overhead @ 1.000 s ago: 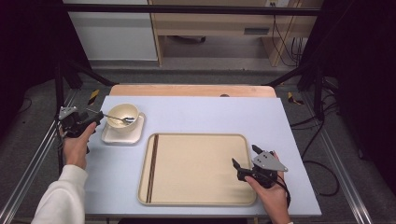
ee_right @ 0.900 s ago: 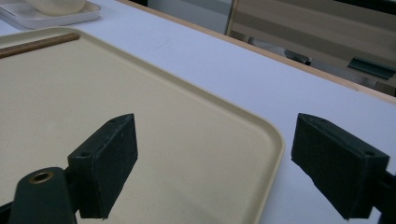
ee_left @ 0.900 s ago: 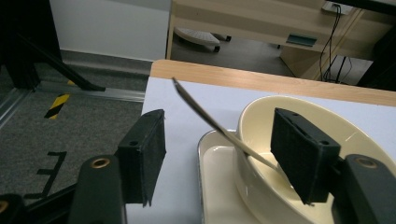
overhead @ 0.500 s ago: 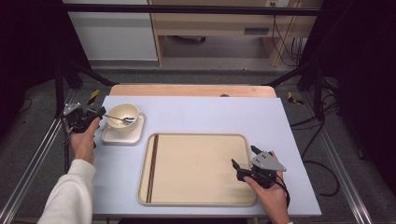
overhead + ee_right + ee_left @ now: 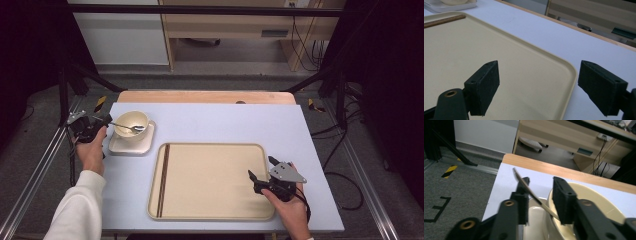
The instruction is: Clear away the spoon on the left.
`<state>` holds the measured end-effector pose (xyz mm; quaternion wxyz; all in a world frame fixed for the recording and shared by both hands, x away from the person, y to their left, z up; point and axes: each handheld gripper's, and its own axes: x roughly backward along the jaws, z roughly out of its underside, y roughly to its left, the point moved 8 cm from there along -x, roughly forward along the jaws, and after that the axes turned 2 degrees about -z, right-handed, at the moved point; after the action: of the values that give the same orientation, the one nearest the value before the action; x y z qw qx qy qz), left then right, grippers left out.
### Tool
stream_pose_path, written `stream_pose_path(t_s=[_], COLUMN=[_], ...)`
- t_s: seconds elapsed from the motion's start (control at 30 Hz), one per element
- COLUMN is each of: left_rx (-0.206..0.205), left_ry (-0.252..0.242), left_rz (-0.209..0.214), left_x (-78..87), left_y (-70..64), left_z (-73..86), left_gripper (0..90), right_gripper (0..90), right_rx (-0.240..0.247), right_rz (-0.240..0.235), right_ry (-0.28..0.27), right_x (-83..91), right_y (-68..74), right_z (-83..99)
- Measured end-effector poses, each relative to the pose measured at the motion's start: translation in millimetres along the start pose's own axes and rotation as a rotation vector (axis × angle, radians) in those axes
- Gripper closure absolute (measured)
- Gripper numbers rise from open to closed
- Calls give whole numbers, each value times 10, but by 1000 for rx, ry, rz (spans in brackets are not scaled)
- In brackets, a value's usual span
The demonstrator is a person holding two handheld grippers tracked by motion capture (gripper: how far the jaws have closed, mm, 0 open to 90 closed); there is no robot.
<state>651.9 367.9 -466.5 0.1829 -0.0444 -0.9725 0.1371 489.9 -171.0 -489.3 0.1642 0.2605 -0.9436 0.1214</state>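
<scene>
A cream bowl (image 5: 131,121) stands on a square cream plate (image 5: 131,145) at the table's left. A metal spoon (image 5: 125,126) lies in the bowl, its handle sticking out to the left. My left gripper (image 5: 107,120) is open just left of the bowl. In the left gripper view the spoon handle (image 5: 529,190) runs slantwise between the left gripper's (image 5: 541,183) jaws, next to the bowl (image 5: 599,202). My right gripper (image 5: 260,168) is open and holds nothing. It hovers low over the right rim of the cream tray (image 5: 210,150). In the right gripper view the right gripper (image 5: 537,68) straddles the tray's (image 5: 564,65) corner.
Dark chopsticks (image 5: 164,180) lie along the tray's left side, seen also as chopsticks (image 5: 444,21) far off. The table's wooden far edge (image 5: 205,96) lies beyond the pale mat. Black frame posts and floor rails flank the table on both sides.
My left gripper has edged forward and right, toward the bowl, so its jaws now sit around the spoon handle. The right gripper has stayed where it was.
</scene>
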Motion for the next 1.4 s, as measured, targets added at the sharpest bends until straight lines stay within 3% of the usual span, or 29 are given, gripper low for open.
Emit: stream_pose_path(t_s=[0.1, 0.23, 0.33, 0.43, 0.8, 0.9, 1.1, 1.17, 1.23, 1.4], left_rx=[8, 22, -3, -56, -107, -141, -128, -122, -147, -164], left_ry=[-18, -68, -100, -110, -164, -167, -177, -178, -162, -121], left_rz=[4, 77, 119, 136, 180, 188, 221, 246, 282, 358], left_x=[28, 98, 177, 238, 484, 536, 632, 703, 784, 984], left_y=[3, -95, -220, -334, -628, -702, -780, -832, -903, -1056], left_z=[-16, -99, -183, -263, -528, -554, -589, -605, -599, -574], left_gripper=[787, 837, 877, 887, 889, 889, 889, 890, 890, 890], right_gripper=[182, 184, 185, 184, 152, 133, 107, 103, 105, 105], right_rx=[0, -3, -3, -2, -1, -5, -13, -24, -26, -35], right_rz=[1, -1, -2, 0, 18, 19, 9, 14, 26, 40], right_ry=[2, 4, -2, -10, -25, -32, -35, -39, -50, -73], right_x=[0, -5, -5, 1, 4, 9, -1, 4, 21, 37], right_y=[0, -5, -6, -4, -59, -72, -89, -106, -127, -154], right_z=[3, 7, 1, -10, -12, -22, -15, -13, -24, -55])
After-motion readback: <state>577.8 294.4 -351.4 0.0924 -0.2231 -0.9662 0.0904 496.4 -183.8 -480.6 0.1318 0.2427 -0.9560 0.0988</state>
